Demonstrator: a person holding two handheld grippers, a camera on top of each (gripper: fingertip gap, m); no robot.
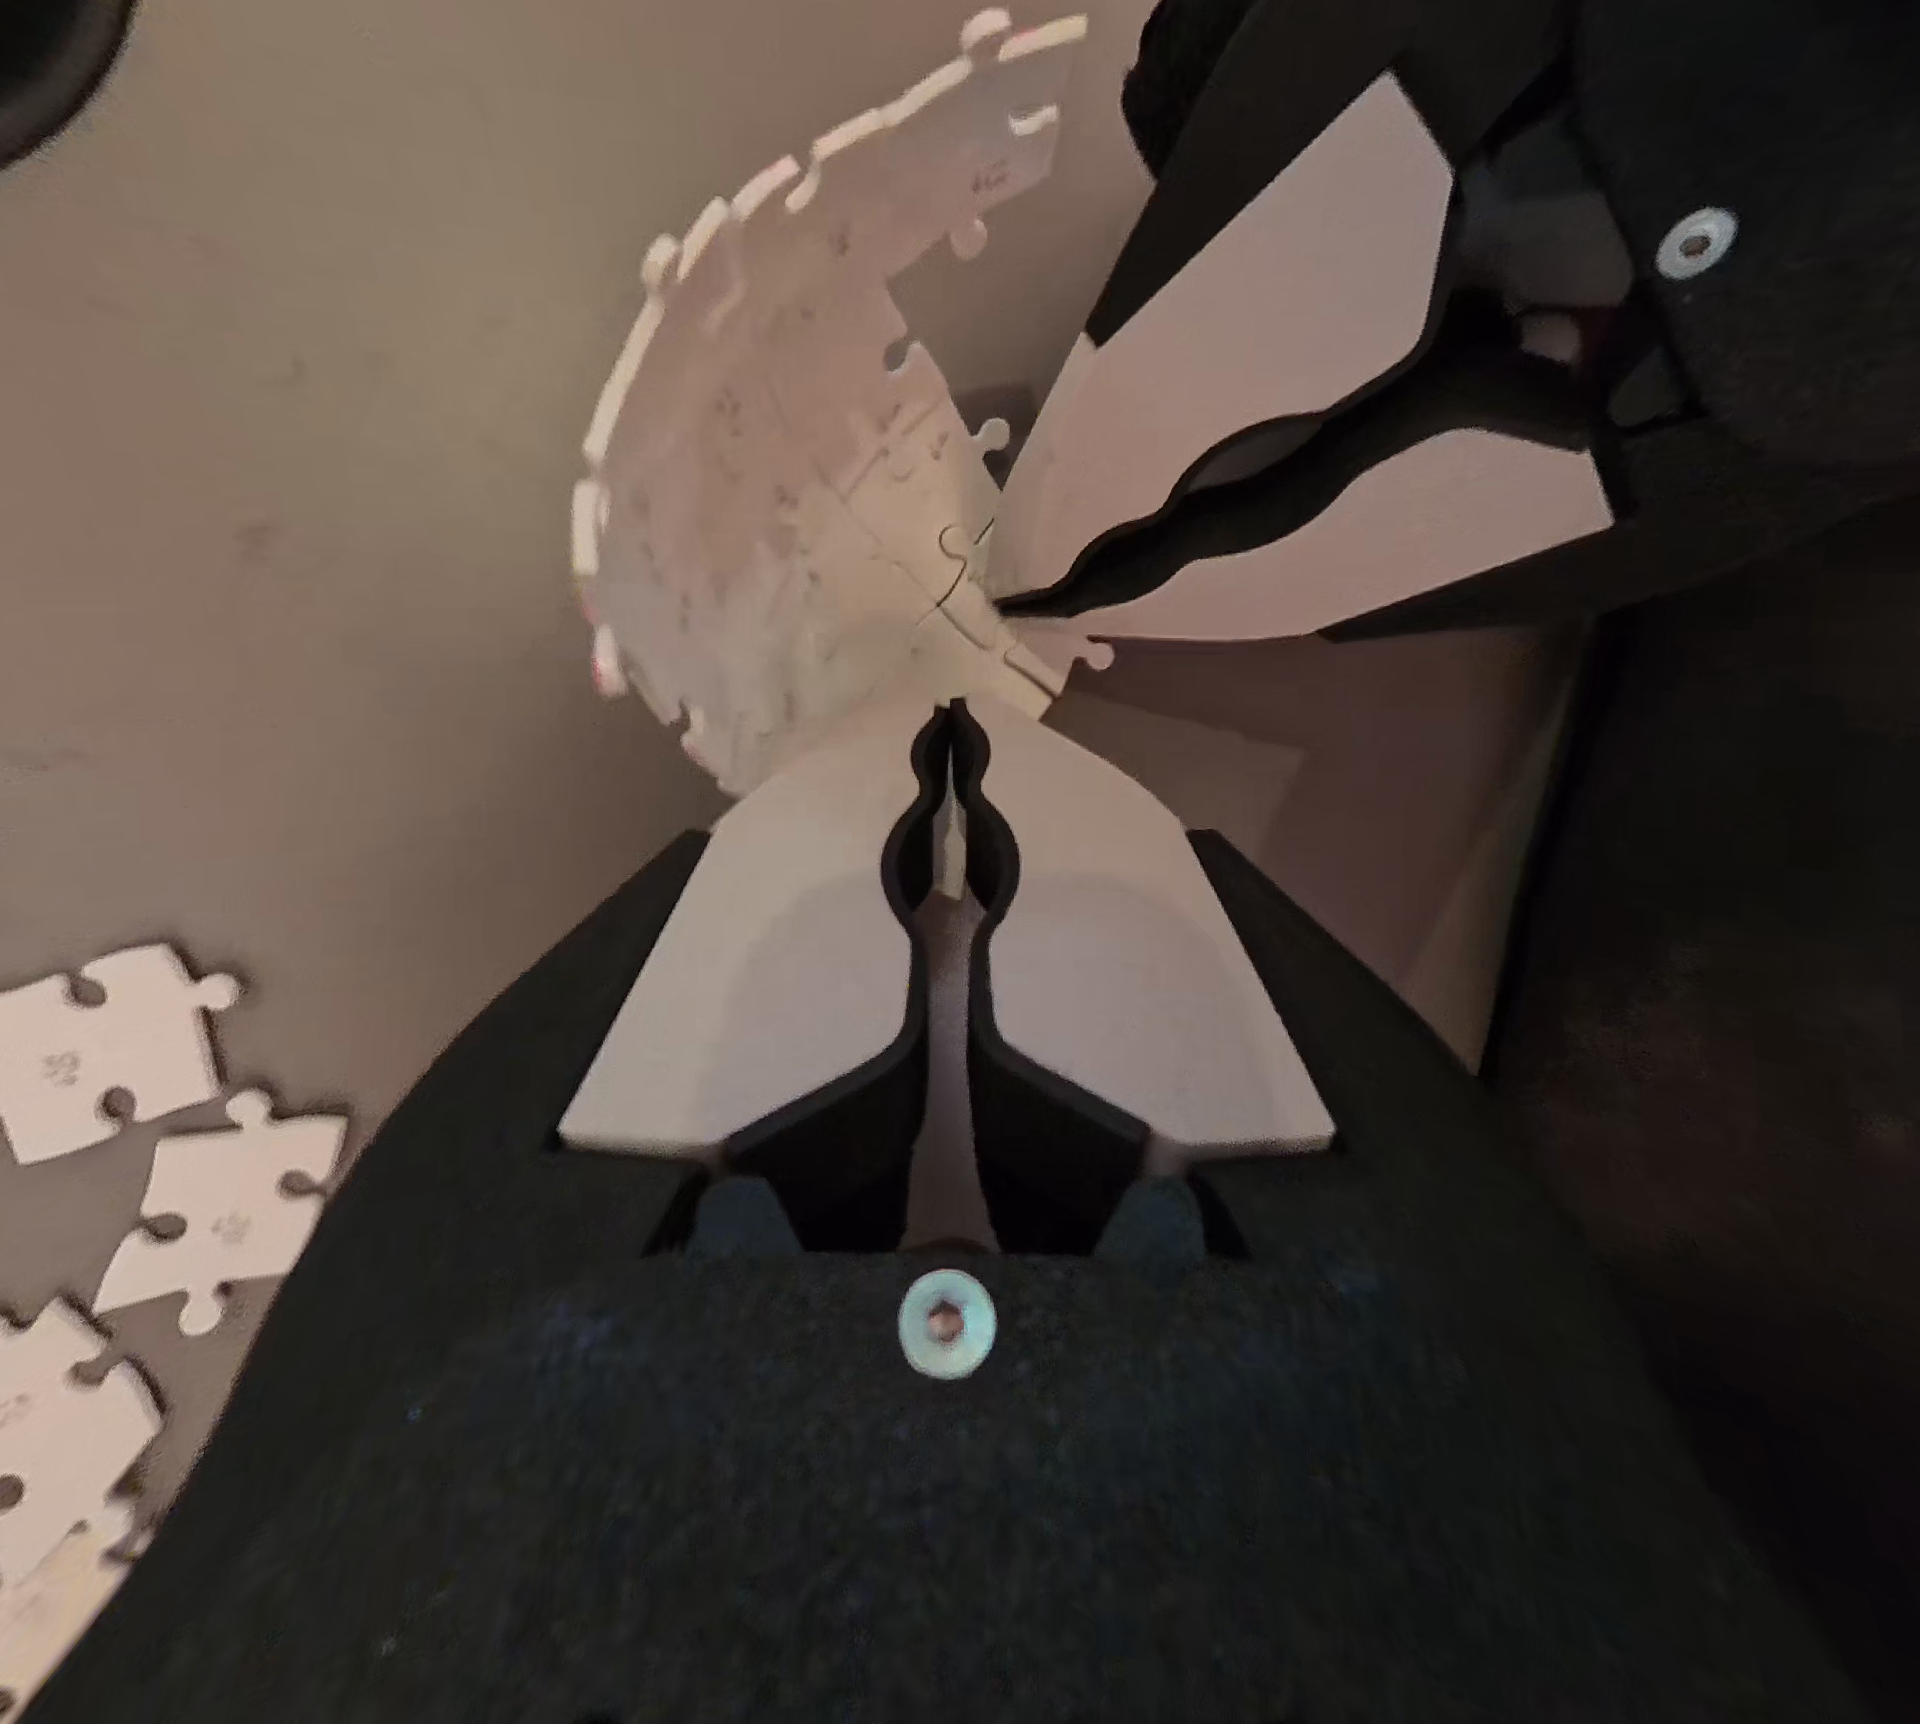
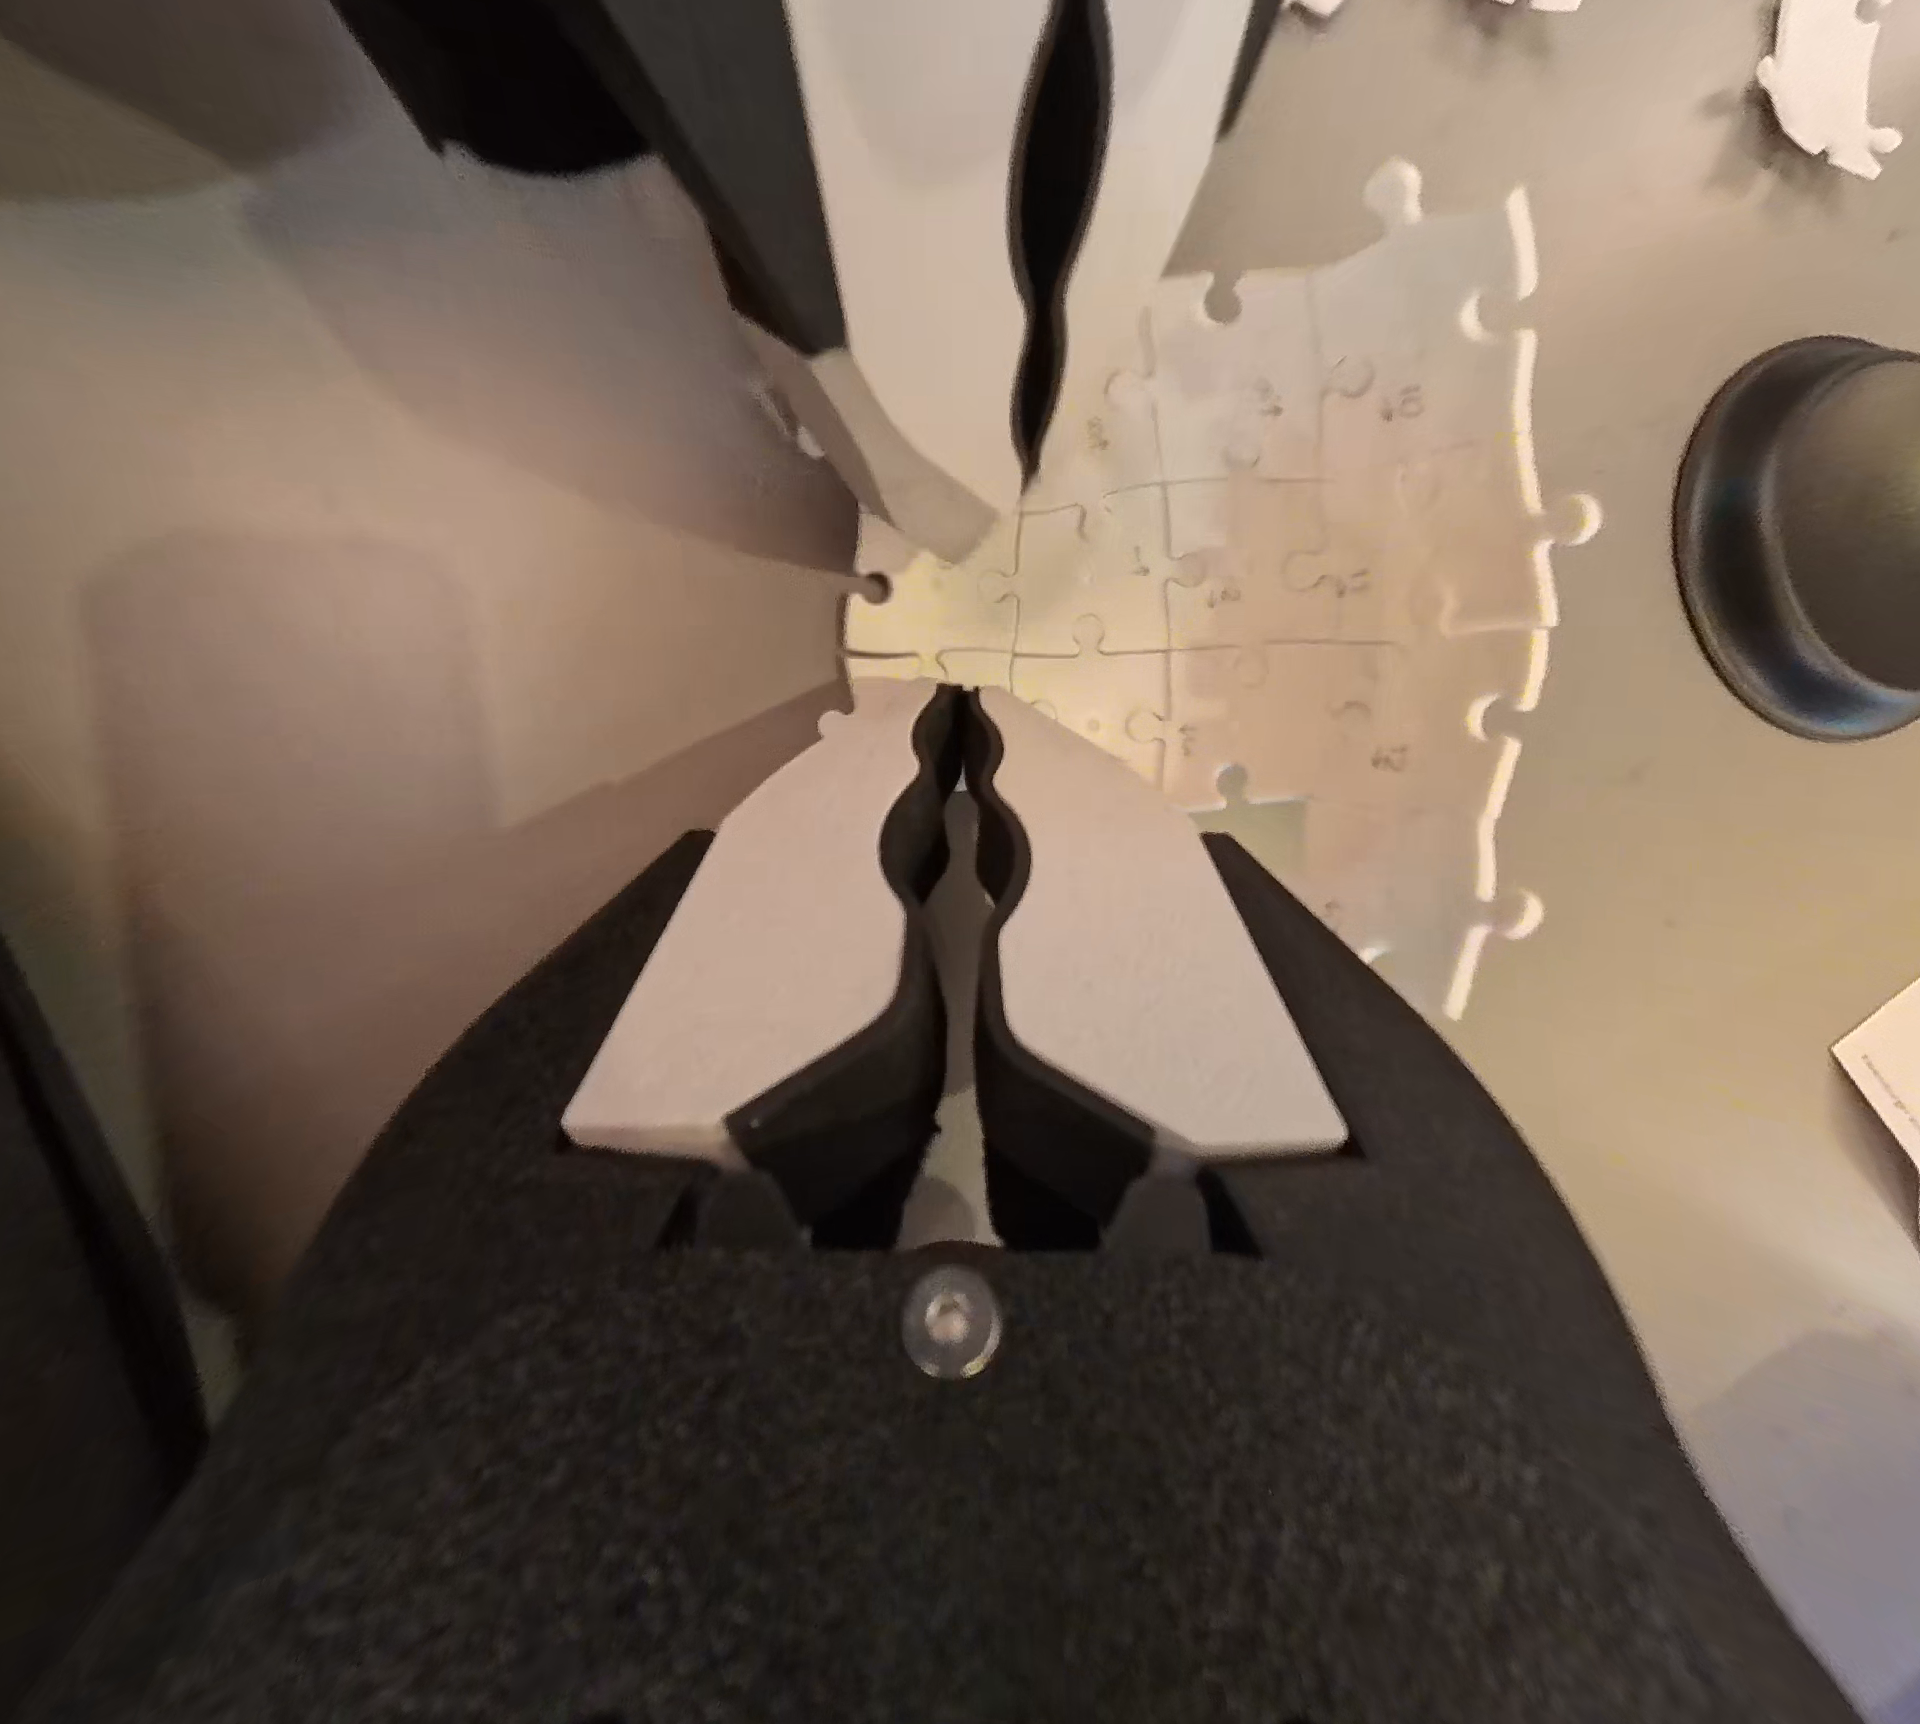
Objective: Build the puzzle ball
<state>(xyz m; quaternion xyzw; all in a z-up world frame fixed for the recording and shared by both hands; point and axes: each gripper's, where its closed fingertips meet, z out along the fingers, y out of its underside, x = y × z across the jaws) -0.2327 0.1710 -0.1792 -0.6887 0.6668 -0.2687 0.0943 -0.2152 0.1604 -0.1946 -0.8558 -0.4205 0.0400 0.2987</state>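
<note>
Curved puzzle shell (image 2: 1226, 594) pinched by left gripper (image 1: 951, 718) and right gripper (image 2: 956, 698), both clamped tight

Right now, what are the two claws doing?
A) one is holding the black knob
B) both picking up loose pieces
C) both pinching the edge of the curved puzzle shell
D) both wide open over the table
C: the left claw and the right claw are both shut on the edge of the curved puzzle shell.
</note>
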